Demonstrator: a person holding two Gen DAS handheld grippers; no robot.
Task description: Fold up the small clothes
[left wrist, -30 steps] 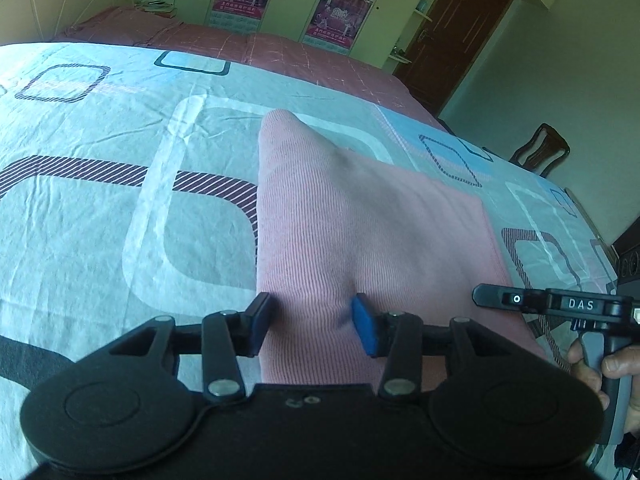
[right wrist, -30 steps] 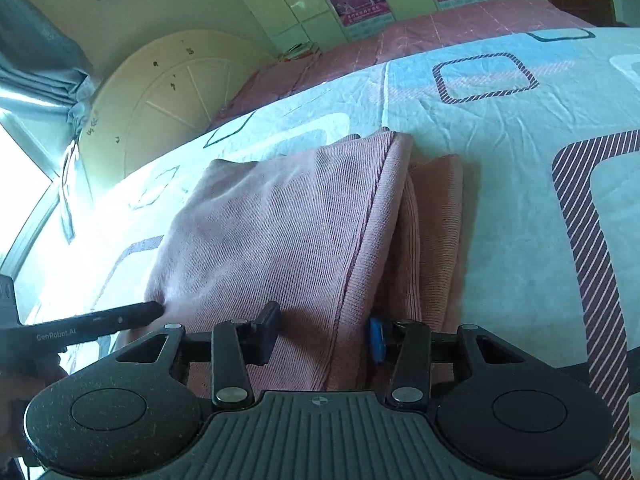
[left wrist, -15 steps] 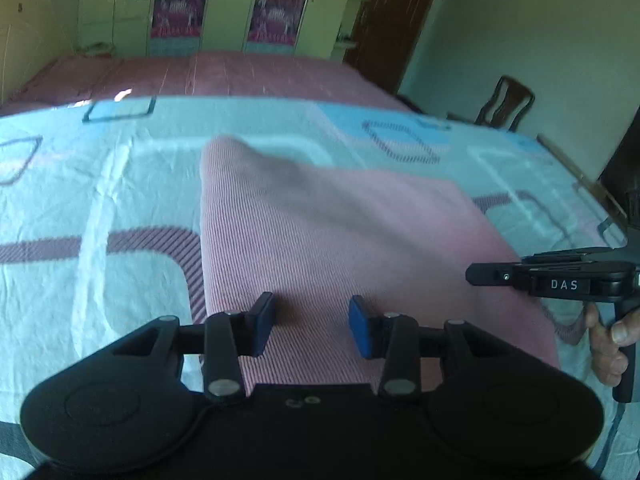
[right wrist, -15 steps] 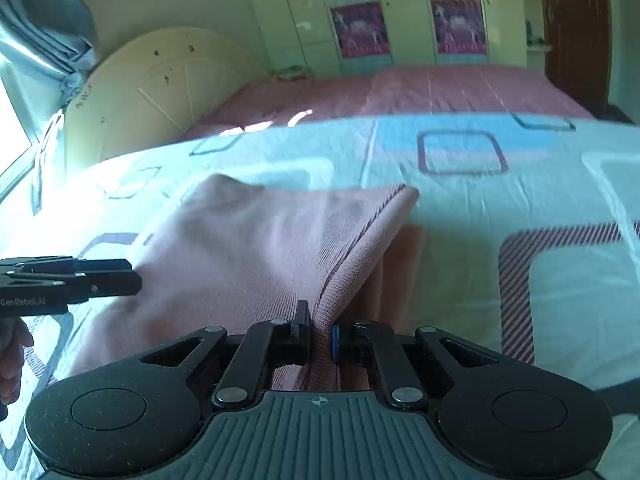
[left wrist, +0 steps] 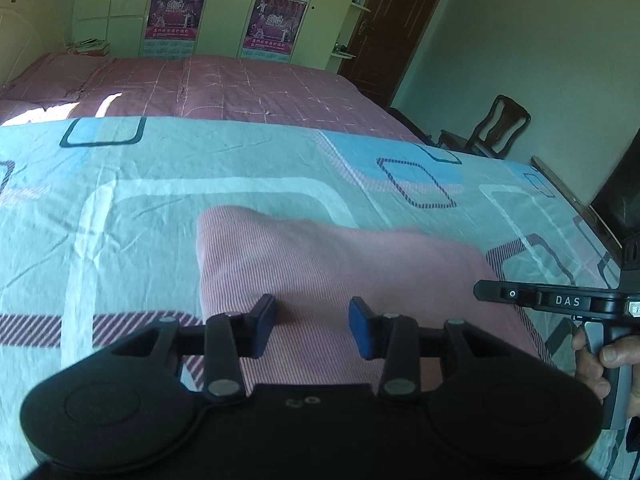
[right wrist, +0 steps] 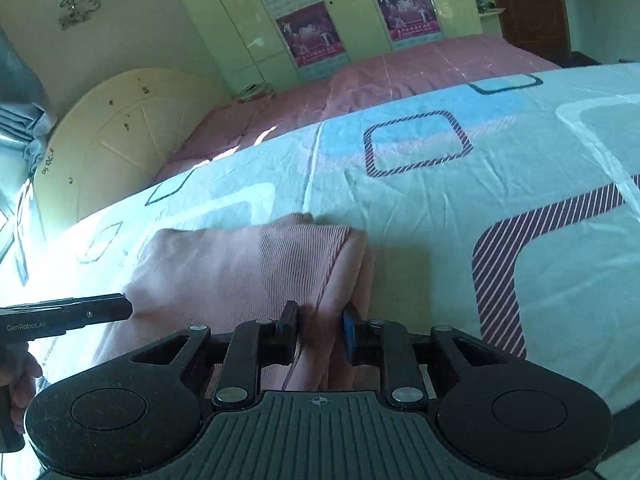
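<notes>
A pink ribbed garment (left wrist: 340, 272) lies folded on the patterned bed sheet (left wrist: 140, 208). My left gripper (left wrist: 313, 326) is open, its fingers apart just above the garment's near edge, holding nothing. My right gripper (right wrist: 320, 330) stands at the garment's (right wrist: 240, 272) right folded edge with the fold between its partly opened fingers; they look apart from the cloth. The right gripper's side also shows in the left wrist view (left wrist: 560, 300), and the left gripper's side shows in the right wrist view (right wrist: 64, 316).
A second bed with a maroon cover (left wrist: 220, 88) lies beyond the sheet. A wooden chair (left wrist: 496, 128) stands at the right wall. Wardrobes with posters (left wrist: 176, 12) fill the back. A cream headboard (right wrist: 112, 148) stands at the left.
My right gripper, pinched on the fold half a second ago, has opened and the edge has come down onto the bed. My left gripper has stayed open and risen slightly.
</notes>
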